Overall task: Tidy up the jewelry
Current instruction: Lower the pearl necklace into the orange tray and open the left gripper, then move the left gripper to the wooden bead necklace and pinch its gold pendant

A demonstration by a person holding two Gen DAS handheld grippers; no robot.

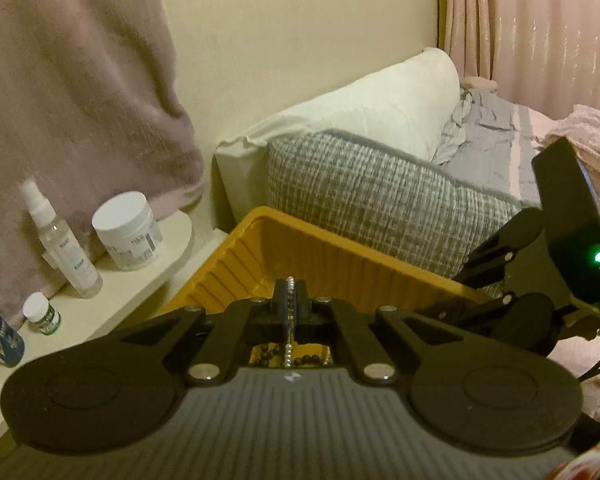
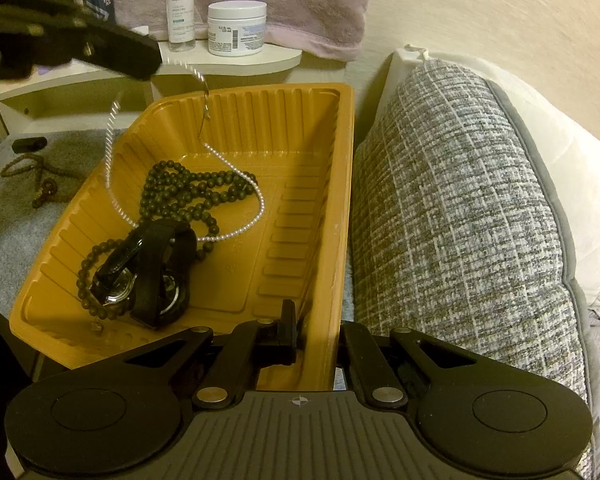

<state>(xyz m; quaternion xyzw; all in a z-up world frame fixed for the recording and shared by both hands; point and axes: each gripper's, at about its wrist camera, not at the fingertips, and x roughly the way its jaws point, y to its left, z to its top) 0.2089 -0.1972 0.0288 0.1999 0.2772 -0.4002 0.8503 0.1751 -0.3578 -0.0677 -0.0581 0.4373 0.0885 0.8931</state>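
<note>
Left hand-held gripper (image 1: 290,292) pinches the pearl necklace (image 2: 236,184); right (image 2: 300,330) clamps the tray (image 2: 342,216) wall.

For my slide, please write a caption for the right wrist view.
Left gripper lowers a pearl necklace into the orange tray that the right gripper steadies.

Left hand-held gripper (image 2: 150,65) dangles pearl necklace (image 2: 236,176) into orange tray (image 2: 342,208); right hand-held gripper (image 2: 316,322) pinches its rim.

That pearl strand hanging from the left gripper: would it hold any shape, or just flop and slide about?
Probably floppy: the pearl strand droops in loose curves from the left gripper into the tray. Likely light, since a pinch at one spot carries it. It may snag, as its lower loop lies across the dark beads.
</note>
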